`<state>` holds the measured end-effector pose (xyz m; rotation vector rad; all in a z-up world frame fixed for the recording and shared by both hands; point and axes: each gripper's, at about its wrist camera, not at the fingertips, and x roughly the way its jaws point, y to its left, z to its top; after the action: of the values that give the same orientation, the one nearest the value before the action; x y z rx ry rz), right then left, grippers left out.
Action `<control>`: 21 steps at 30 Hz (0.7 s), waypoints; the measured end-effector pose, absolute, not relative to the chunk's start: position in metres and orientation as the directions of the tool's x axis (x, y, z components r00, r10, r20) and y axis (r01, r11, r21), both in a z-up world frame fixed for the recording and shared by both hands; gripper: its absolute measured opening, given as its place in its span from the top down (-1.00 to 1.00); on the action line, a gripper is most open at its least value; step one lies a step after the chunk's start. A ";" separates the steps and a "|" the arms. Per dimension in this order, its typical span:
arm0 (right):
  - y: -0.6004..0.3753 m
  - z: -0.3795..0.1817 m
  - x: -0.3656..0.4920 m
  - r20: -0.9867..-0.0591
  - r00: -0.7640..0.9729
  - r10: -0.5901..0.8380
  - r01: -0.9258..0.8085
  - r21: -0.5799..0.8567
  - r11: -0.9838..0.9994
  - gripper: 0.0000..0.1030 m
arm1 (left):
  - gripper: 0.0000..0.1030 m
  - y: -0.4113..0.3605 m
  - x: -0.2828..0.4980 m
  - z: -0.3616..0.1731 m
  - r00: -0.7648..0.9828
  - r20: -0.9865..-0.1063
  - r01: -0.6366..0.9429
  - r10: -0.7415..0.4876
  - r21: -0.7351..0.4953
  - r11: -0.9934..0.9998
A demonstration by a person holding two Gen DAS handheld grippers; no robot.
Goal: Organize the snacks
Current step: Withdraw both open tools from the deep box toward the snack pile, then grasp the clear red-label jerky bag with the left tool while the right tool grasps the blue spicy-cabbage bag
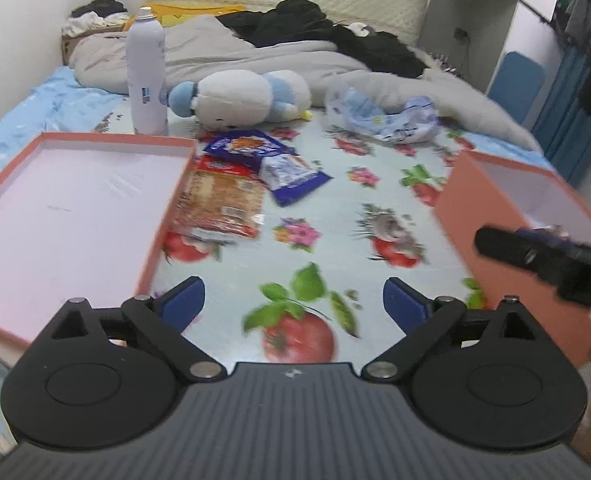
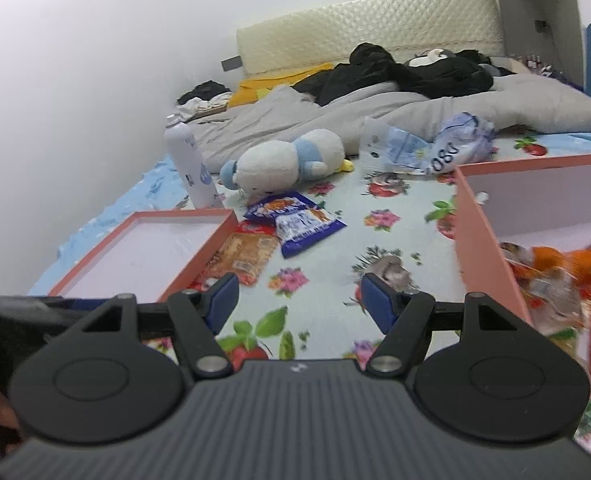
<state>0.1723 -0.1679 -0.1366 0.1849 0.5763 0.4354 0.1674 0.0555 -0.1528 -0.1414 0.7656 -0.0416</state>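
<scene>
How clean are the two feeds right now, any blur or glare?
Left wrist: motion blur smears the cracker packet and the tablecloth. Right wrist: the snacks in the box are smeared, and its edges bow from fisheye. No strong glare in either.

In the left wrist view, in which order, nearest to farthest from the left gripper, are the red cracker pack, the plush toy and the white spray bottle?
From the left gripper:
1. Red cracker pack, ahead and slightly left, beside the shallow lid.
2. Plush toy, farther back, centre.
3. White spray bottle, back left, standing upright; its base is about level with the toy, so these two are nearly too close to call.
</scene>
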 end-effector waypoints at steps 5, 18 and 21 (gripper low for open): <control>-0.152 -0.148 0.213 -0.490 0.727 0.482 -0.379 0.299 0.876 -0.66 | -0.90 0.068 0.202 -0.177 0.707 -0.705 -0.042 -0.058 -0.123 0.992; -0.103 -0.192 0.357 -0.584 0.601 0.546 -0.514 0.241 0.823 -0.73 | -0.90 0.079 0.297 -0.220 0.682 -0.731 -0.039 -0.019 -0.063 0.997; -0.079 -0.205 0.390 -0.614 0.574 0.542 -0.583 0.157 0.797 -0.72 | -0.88 0.080 0.322 -0.234 0.659 -0.752 -0.041 -0.005 -0.043 0.998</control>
<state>0.3901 -0.0791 -0.2054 -0.0648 0.6967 0.6595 0.3215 0.0803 -0.2336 -0.0578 0.8511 0.0200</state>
